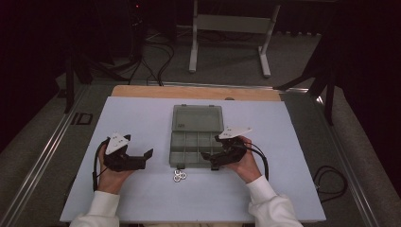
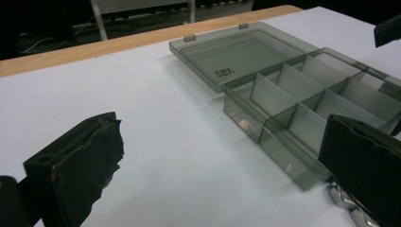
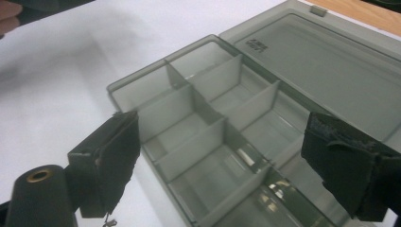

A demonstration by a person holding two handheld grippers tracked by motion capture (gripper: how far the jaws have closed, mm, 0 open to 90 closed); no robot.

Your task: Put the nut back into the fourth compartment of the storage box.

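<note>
Grey plastic box (image 1: 196, 142) lies open mid-table on the white sheet (image 1: 142, 118), lid (image 1: 197, 117) flat behind the tray, hinge side away from the person; tray split into small compartments w/ thin dividers. Left gripper (image 1: 142, 158) sits well left of the box, jaws wide apart, nothing between them; in left gripper view the box (image 2: 302, 109) is off to its right. Right gripper (image 1: 211, 151) hovers over the box's near-right corner, jaws apart, empty; right gripper view looks down into the compartments (image 3: 213, 137). Small metal rings (image 1: 179, 176) lie on the sheet just in front of the box, between the two grippers.
</note>
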